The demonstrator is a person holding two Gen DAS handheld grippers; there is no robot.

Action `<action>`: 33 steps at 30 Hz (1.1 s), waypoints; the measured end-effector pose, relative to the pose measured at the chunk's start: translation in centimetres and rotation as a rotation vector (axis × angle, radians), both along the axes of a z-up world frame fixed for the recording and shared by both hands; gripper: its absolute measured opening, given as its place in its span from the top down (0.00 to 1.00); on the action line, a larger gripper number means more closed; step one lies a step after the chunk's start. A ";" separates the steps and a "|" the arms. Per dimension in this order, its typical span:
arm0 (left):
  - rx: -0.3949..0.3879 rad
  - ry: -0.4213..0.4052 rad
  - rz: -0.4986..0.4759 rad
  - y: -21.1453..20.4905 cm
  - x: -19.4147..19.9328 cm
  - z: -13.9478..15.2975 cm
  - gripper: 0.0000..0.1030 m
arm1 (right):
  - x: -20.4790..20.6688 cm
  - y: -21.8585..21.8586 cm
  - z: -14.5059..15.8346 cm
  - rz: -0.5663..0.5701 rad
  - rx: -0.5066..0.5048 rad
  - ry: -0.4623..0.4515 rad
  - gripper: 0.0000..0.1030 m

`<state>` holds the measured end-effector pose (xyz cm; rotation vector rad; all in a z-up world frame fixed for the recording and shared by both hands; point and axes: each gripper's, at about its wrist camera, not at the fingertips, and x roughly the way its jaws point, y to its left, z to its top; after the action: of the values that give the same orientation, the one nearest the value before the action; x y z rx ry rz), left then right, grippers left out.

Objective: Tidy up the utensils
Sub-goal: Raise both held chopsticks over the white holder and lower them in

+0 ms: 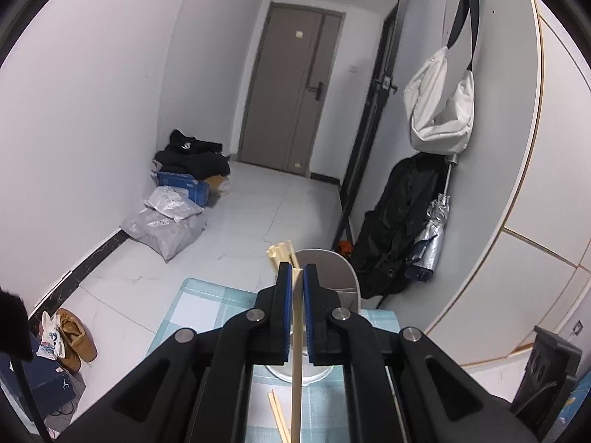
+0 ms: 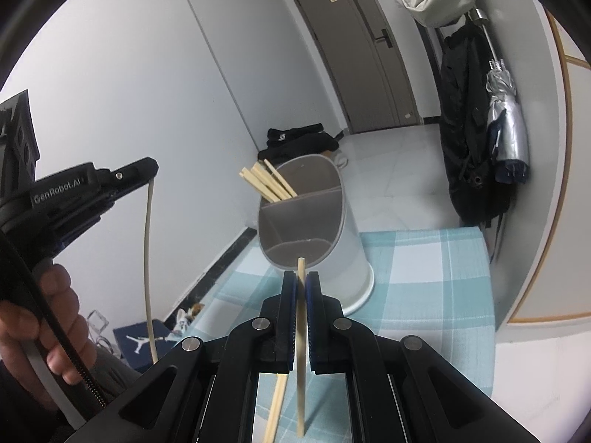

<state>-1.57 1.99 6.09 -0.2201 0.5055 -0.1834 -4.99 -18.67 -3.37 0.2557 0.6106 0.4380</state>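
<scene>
Nearest, the right gripper [image 2: 302, 288] has its fingers [image 2: 289, 295] clamped narrow on a single pale chopstick [image 2: 301, 350], whose long axis runs nearly straight up and down through the grip, its top end poking just above the fingertips and its lower end hanging over the table [image 2: 424, 277]. Beside it, loose chopsticks [image 2: 275, 409] lie slanted on the blue checked cloth. Off to the left, the left gripper [image 2: 147, 171], carried by a hand [image 2: 44, 325], pinches the top of another chopstick [image 2: 148, 258] that dangles almost vertically, clear of the table's left edge with open air around it. Farther on, the white utensil holder [image 2: 351, 258] stands upright on the table near the far left edge, with a bundle of chopsticks [image 2: 267, 184] leaning leftward out of its rear compartment; the two nearer compartments show bare grey walls. Beyond the table's far edge lies open tiled floor [image 2: 399, 155] up to a closed door [image 2: 365, 48], with dark bags [image 2: 469, 118] hung at the right wall.
</scene>
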 end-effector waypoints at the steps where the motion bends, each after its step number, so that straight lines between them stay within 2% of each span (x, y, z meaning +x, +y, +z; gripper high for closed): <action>1: -0.005 0.001 -0.002 0.0 0.1 0.1 0.97 | 0.1 -0.1 0.0 -0.001 0.006 0.000 0.96; 5: -0.007 -0.019 -0.012 -0.3 0.8 1.0 0.97 | 0.5 -0.8 0.3 0.001 0.047 -0.011 0.96; 15: -0.068 -0.062 -0.010 -0.1 2.9 2.6 0.97 | 0.9 -1.8 2.1 0.010 0.118 -0.066 0.96; 23: -0.117 -0.110 -0.011 0.3 5.7 4.2 0.97 | 1.3 -2.6 5.3 -0.004 0.145 -0.114 0.96; 31: -0.195 -0.175 -0.019 1.3 8.9 4.9 0.97 | 4.2 -3.0 9.4 -0.023 0.135 -0.145 0.96; 33: -0.190 -0.188 -0.001 1.3 9.8 4.9 0.97 | 5.2 -3.1 10.3 -0.028 0.133 -0.146 0.96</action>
<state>8.19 3.30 10.94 -0.3846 0.3013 -0.2510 0.21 -21.81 6.94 0.3556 0.4346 0.4663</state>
